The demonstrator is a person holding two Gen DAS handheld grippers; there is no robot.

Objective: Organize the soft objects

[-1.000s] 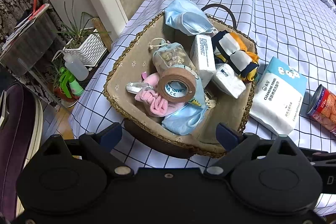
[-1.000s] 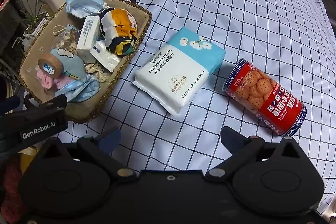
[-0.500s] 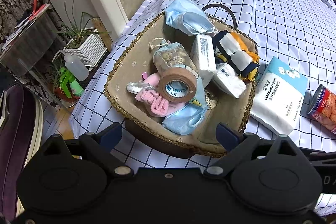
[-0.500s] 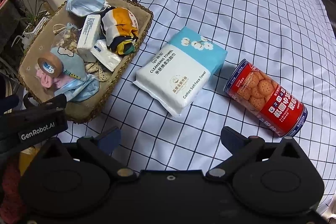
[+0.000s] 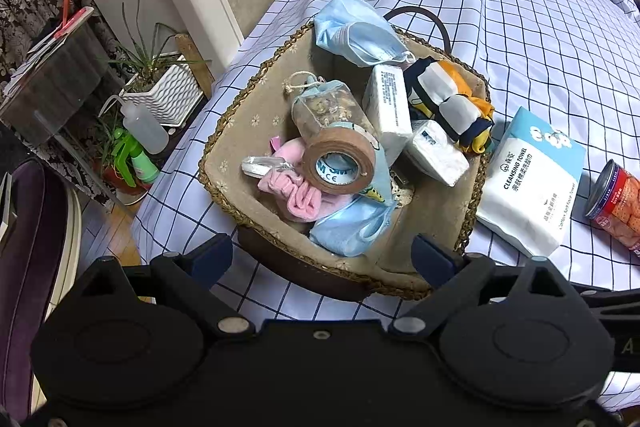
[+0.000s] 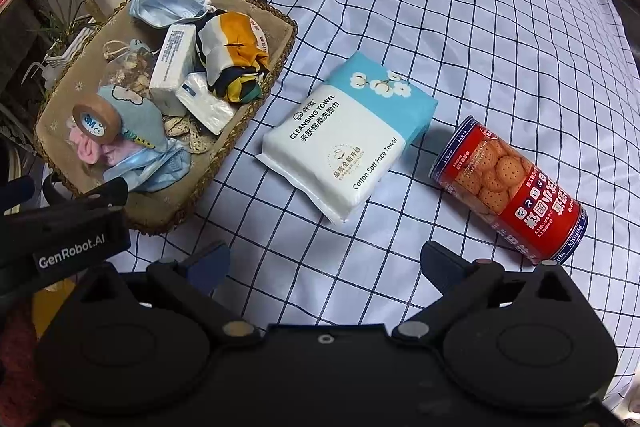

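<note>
A woven, fabric-lined basket (image 5: 240,135) (image 6: 60,103) sits at the table's left edge, full of soft things: blue face masks (image 5: 356,35), two white tissue packs (image 5: 390,107), a folded orange-and-navy scarf (image 5: 448,95), pink cloth (image 5: 296,191) and a brown tape roll (image 5: 340,167). A white-and-blue cleansing towel pack (image 6: 344,143) (image 5: 532,183) lies on the cloth just right of the basket. My left gripper (image 5: 322,255) hangs open over the basket's near rim. My right gripper (image 6: 326,259) is open and empty, in front of the towel pack.
A red biscuit can (image 6: 508,191) (image 5: 616,203) lies on its side right of the towel pack. The checked tablecloth (image 6: 460,27) stretches beyond. Off the table's left edge stand potted plants (image 5: 160,87) and spray bottles (image 5: 140,163). The left gripper's housing (image 6: 72,235) shows in the right wrist view.
The right gripper has crept slightly forward, so the towel pack and can sit a little lower in its view. The left gripper has hardly moved.
</note>
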